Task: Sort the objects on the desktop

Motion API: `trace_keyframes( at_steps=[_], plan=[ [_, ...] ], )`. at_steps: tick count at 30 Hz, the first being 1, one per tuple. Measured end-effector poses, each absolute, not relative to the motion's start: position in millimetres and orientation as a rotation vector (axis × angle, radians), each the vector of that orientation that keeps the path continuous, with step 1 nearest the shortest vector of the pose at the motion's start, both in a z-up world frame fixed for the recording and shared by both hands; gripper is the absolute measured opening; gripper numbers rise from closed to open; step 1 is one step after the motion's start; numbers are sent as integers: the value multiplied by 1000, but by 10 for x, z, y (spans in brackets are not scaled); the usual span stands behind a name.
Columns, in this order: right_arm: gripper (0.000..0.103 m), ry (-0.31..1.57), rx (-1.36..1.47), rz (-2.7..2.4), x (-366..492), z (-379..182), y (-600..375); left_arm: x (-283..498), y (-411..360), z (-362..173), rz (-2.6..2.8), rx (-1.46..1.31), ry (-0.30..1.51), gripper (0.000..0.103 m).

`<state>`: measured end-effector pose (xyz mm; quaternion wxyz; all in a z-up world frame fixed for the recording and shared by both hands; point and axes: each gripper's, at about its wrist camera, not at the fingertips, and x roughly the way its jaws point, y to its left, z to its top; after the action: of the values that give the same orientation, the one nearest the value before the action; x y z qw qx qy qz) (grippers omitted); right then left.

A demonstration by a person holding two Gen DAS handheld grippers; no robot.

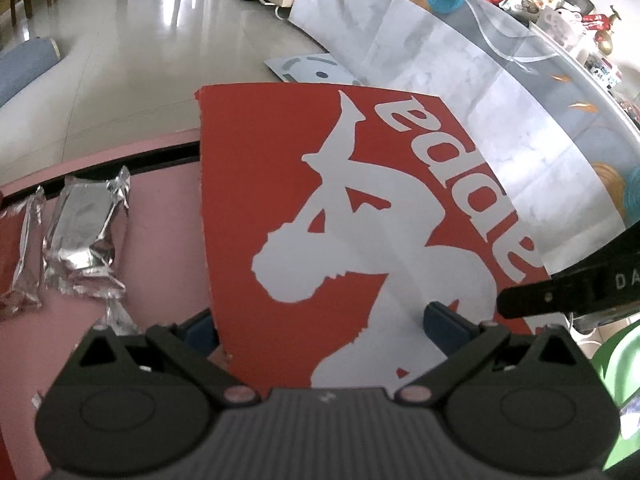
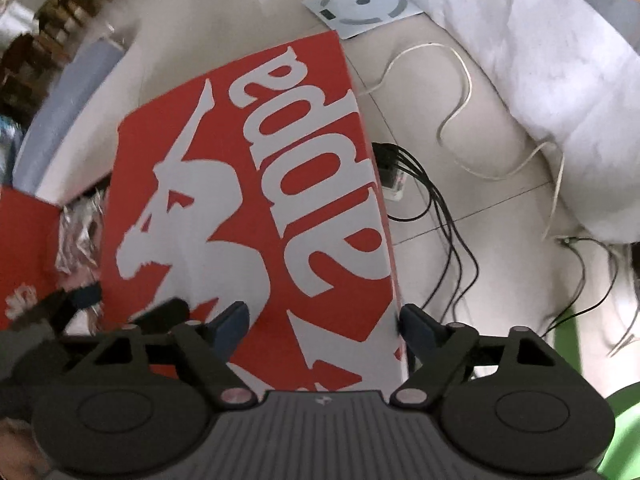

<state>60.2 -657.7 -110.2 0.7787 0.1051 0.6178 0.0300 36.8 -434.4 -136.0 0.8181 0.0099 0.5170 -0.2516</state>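
A red cardboard box lid (image 1: 320, 208) with a white logo and lettering fills the middle of both views, tilted over the pink tabletop (image 1: 160, 240). My left gripper (image 1: 322, 330) is open. Its left pad (image 1: 198, 336) sits just outside the lid's left edge and its right pad (image 1: 444, 326) lies over the printed face. My right gripper (image 2: 325, 326) is open too, its right pad (image 2: 416, 328) at the lid's right edge (image 2: 394, 272) and its left pad (image 2: 234, 324) over the face. Two silver foil packets (image 1: 88, 232) lie left of the lid.
A red box (image 2: 24, 256) stands at the far left. On the tiled floor beyond are a bathroom scale (image 2: 364, 4), a power strip with black cables (image 2: 440, 216) and a white cord. A cloth-covered table (image 1: 460, 92) rises on the right. A green stool (image 2: 568, 344) is at lower right.
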Motion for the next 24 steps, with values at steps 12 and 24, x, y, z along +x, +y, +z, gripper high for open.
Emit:
trace_keyframes(
  at_steps=[12, 24],
  plan=[
    [80, 1299, 212, 12, 563, -878, -6554, 223, -4369, -1244, -518, 63, 1090, 103],
    [84, 1135, 165, 96, 334, -488, -5793, -54, -4035, -884, -474, 140, 1044, 103]
  ],
)
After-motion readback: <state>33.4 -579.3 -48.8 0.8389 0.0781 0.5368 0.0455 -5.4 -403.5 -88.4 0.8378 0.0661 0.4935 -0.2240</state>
